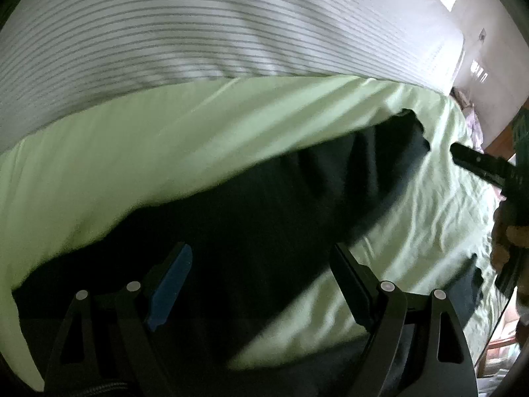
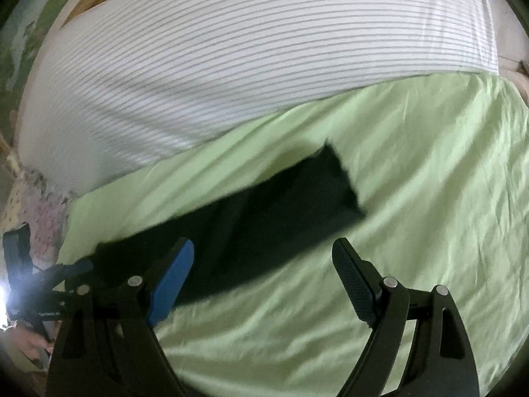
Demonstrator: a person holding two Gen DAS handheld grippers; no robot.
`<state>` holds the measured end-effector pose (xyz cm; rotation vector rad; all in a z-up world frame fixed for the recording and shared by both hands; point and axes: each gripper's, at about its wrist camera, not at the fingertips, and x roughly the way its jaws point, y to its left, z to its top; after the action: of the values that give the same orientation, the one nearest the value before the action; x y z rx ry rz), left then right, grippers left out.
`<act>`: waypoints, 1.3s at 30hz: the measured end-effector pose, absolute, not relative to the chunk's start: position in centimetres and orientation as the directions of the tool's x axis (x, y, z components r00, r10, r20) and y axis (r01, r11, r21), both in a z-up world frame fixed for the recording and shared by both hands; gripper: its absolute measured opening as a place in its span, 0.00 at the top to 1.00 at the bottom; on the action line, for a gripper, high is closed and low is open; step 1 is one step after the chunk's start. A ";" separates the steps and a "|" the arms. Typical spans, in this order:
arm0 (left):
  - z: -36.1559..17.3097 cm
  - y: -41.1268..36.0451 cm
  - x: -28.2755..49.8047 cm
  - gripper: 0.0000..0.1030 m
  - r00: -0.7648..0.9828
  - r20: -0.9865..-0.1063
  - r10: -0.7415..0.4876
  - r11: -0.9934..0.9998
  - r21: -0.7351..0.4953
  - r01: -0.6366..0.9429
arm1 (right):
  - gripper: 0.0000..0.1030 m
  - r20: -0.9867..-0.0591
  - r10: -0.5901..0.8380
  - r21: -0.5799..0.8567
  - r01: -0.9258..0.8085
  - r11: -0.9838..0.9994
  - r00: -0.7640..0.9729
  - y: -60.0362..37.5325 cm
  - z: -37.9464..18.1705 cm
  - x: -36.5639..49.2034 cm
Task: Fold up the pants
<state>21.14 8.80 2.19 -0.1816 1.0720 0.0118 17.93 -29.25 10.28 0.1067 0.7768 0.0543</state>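
The dark pants (image 2: 264, 218) lie flat across the middle of the green bed sheet (image 2: 413, 198), and both the left hand-held gripper (image 1: 261, 281) and right hand-held gripper (image 2: 264, 278) hang wide and empty, so each should pinch one end evenly.

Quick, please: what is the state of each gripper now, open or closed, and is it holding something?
Left gripper: open, holding nothing; black pants lie below.
Right gripper: open, holding nothing.

Dark matt cloth pants (image 2: 274, 211) lie on a wrinkled pale-green cotton-like sheet (image 2: 413, 172). The far striped white cover (image 2: 248, 49) looks smooth. Gripper pads (image 2: 172, 281) are ribbed plastic.
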 end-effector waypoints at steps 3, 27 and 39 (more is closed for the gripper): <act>1.7 9.6 23.3 0.17 0.474 -0.878 -0.068 0.988 -0.125 -0.089 | 0.17 -0.693 0.071 0.102 0.000 0.995 0.718 -30.2 10.8 20.0; -4.0 10.1 29.2 0.85 0.306 -0.932 -0.193 0.981 -0.183 0.061 | 0.85 -0.795 0.064 0.071 -0.013 0.997 0.603 -32.3 7.6 29.8; 1.9 9.4 20.9 0.94 0.396 -0.847 -0.356 0.934 -0.335 0.123 | 0.89 -0.695 0.210 0.193 -0.102 0.976 0.688 -35.1 12.0 20.8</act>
<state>20.87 9.35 1.93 -0.2331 1.1261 -0.3072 20.82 -35.14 12.03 0.1431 0.7941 0.1751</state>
